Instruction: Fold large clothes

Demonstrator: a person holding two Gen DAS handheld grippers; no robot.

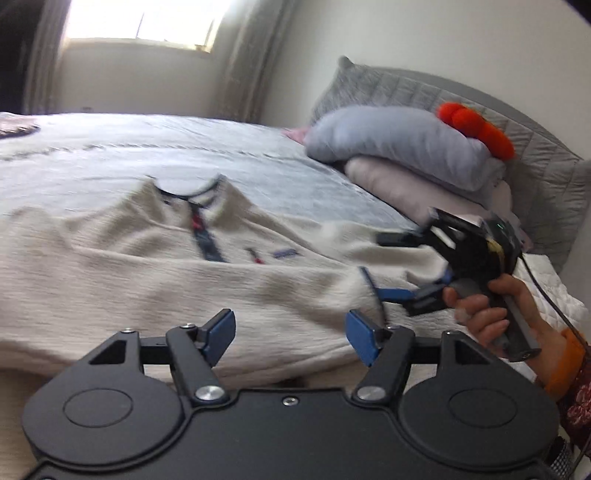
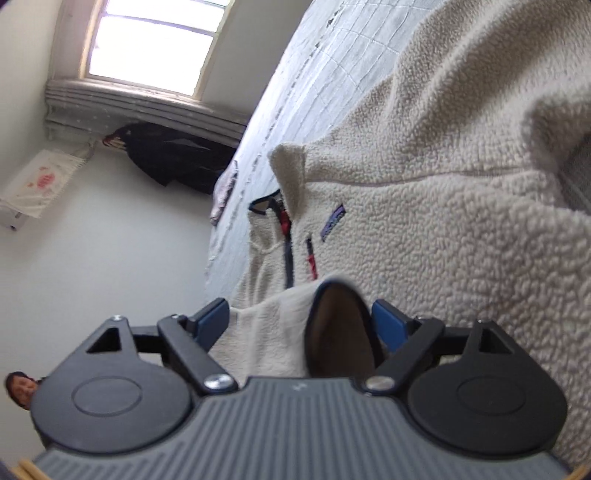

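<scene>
A cream fleece pullover [image 1: 155, 258] with a dark zip placket and collar lies spread on the bed, front up. My left gripper [image 1: 291, 334] is open and empty, just short of the pullover's near hem. My right gripper [image 2: 301, 319] is open, rolled on its side, with the dark-trimmed sleeve cuff [image 2: 340, 325] lying between its fingers, not clamped. In the left wrist view the right gripper [image 1: 388, 266] sits at the pullover's right sleeve end. The fleece [image 2: 424, 206] fills most of the right wrist view.
The pale grey quilted bedspread [image 1: 258, 147] covers the bed. Stacked pillows [image 1: 399, 144] with an orange plush toy [image 1: 476, 125] lean on the grey headboard [image 1: 535, 147] at right. A window [image 1: 140, 22] with curtains stands behind. A dark garment [image 2: 173, 155] hangs by the wall.
</scene>
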